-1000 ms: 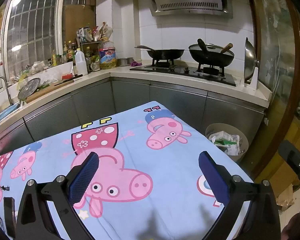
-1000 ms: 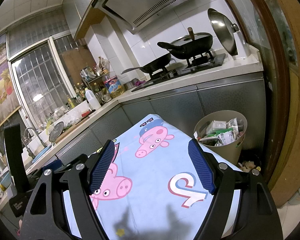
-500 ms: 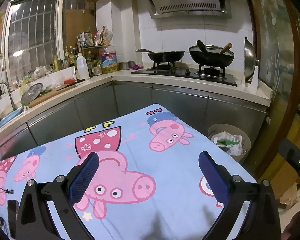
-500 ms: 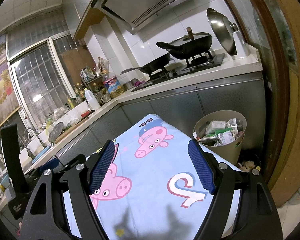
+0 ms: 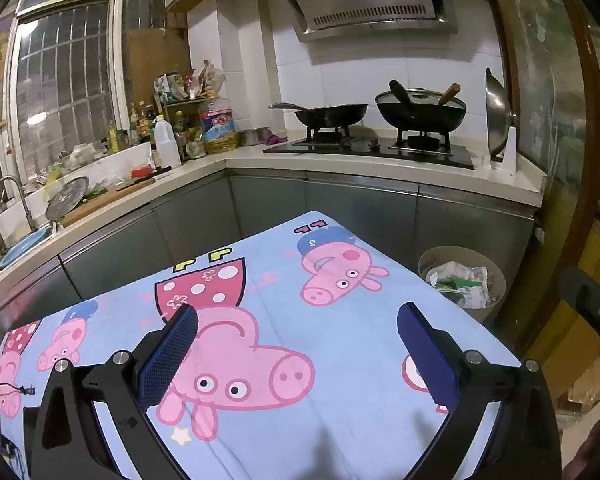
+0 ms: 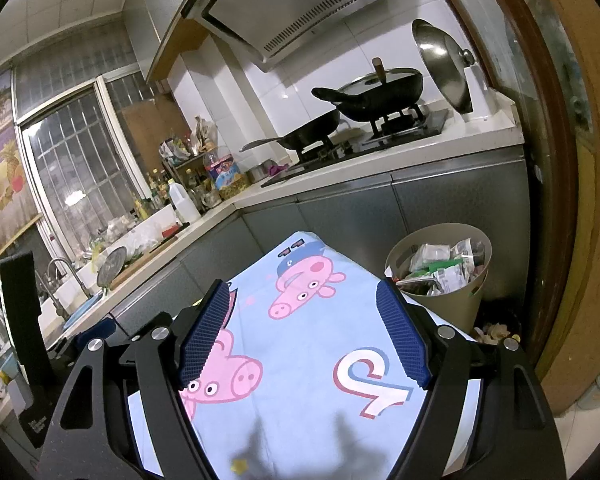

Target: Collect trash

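**Both grippers idle over cloth-covered bench, bin already full**

Risks (judgement): the trash bin (image 6: pixel 440 280) beside the bench's far right corner looks packed to the rim, so anything dropped in could spill onto the floor, where scraps (image 6: pixel 494 330) already lie by its base. Only loose piece on the bench (image 5: pixel 340 360) is a small yellow bit (image 6: pixel 238 466) at the near edge, under the right gripper (image 6: pixel 304 332); tiny and flat, the pads may pinch the cartoon-pig cloth instead and drag it. Can't tell what the bit is.

Counts: 2 grippers, both released, nothing between the jaws; left gripper (image 5: pixel 296 352) hovers above the cloth. 1 trash bin. 1 yellow bit. 2 woks (image 5: pixel 420 110) on the stove. 1 upright lid (image 6: pixel 444 66).
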Demonstrator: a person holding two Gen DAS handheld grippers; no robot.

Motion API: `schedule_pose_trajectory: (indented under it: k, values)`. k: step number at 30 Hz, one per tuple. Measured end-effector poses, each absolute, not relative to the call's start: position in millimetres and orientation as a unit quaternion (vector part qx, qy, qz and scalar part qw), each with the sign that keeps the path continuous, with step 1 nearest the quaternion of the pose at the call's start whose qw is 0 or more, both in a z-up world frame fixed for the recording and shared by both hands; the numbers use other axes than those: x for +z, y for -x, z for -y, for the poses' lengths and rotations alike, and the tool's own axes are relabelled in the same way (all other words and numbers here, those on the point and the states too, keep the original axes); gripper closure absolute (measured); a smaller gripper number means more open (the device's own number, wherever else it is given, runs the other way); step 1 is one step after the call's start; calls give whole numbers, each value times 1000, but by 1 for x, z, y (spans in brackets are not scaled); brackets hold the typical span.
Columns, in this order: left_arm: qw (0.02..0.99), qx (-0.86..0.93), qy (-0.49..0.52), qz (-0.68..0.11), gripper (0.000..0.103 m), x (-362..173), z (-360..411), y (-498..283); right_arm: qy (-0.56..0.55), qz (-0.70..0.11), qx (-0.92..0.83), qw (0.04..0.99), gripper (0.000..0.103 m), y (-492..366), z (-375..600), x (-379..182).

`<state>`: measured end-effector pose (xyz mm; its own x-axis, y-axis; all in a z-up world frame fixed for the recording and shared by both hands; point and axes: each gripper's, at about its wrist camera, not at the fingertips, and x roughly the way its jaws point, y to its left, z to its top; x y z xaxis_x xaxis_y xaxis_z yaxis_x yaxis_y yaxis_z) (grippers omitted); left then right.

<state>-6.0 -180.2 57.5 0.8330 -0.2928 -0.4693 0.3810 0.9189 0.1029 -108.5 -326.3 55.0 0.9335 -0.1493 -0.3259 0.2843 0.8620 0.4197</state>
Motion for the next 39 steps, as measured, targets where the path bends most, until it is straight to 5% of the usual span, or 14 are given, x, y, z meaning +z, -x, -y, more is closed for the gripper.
schedule_pose_trajectory:
  k: [39]
  values:
    - [945, -199, -136, -223, 4, 45, 196, 14, -243, -143, -119, 952, 28, 114, 341, 51]
